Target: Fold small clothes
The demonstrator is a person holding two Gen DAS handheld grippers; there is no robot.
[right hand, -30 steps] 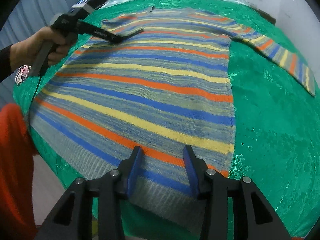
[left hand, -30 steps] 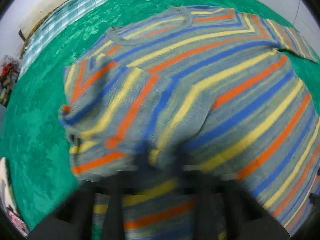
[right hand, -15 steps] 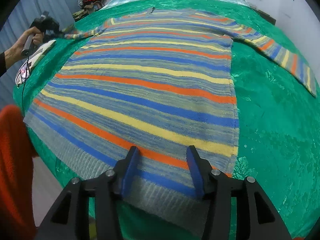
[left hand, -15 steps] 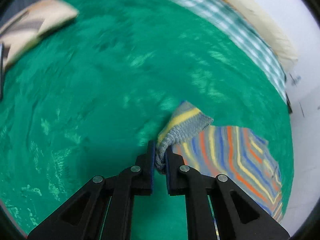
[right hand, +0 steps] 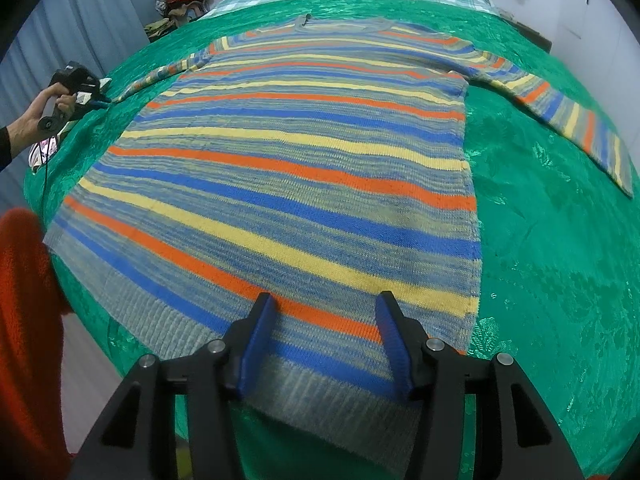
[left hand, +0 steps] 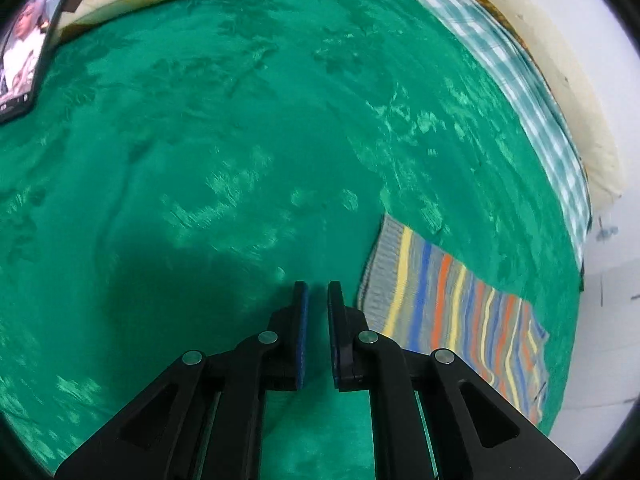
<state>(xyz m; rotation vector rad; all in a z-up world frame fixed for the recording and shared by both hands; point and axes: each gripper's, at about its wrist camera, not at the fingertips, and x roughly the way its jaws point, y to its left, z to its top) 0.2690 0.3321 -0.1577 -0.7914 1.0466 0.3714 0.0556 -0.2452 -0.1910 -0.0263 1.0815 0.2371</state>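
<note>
Sweater (right hand: pixel 304 184) (striped, no legible label)

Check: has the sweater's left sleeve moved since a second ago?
Yes. The left sleeve, earlier folded over the sweater, now lies stretched outward on the green bedspread, released beside the left gripper.

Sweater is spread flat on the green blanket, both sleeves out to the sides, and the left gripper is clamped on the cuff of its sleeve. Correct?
Not quite. The left gripper holds nothing: the left wrist view shows a gap between its fingers over bare green blanket, with the sleeve cuff lying beside them. The sweater is spread flat, both sleeves out.
</note>
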